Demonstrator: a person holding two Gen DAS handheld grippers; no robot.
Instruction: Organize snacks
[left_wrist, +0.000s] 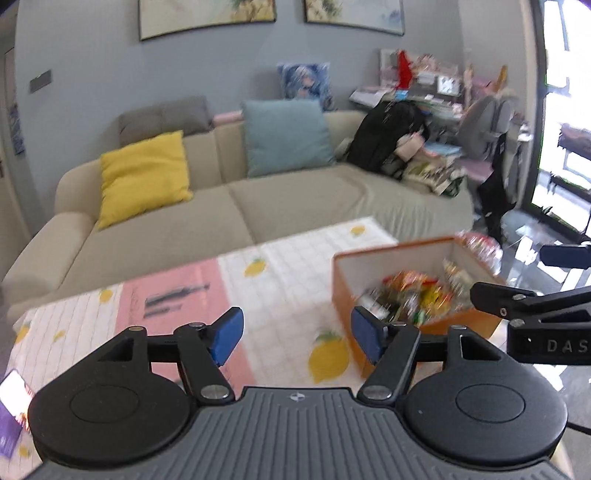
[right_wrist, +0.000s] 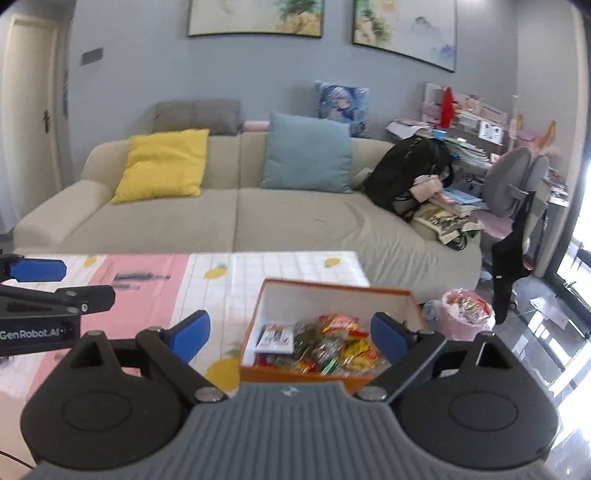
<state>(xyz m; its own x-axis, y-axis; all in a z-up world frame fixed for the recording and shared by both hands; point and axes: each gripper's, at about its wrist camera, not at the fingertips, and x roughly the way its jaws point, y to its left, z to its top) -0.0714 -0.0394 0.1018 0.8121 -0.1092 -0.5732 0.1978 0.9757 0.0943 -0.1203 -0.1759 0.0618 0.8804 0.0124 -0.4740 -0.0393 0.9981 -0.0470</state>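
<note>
An orange box (right_wrist: 310, 374) with a white inside stands at the right end of the table and holds several colourful snack packets (right_wrist: 332, 345). In the left wrist view the orange box (left_wrist: 341, 291) and its snack packets (left_wrist: 417, 295) are blurred. My right gripper (right_wrist: 291, 338) is open and empty, just above the box's near edge. My left gripper (left_wrist: 297, 334) is open and empty, over the tablecloth left of the box. The right gripper's arm shows in the left wrist view (left_wrist: 532, 306). A purple and white packet (left_wrist: 11, 410) lies at the table's near left edge.
The table wears a white, pink and lemon-print cloth (right_wrist: 207, 273). A beige sofa (right_wrist: 236, 218) with cushions stands behind it. A pink bin with a bag (right_wrist: 465, 314) stands on the floor right of the table. A grey chair (right_wrist: 517, 192) and cluttered desk stand beyond.
</note>
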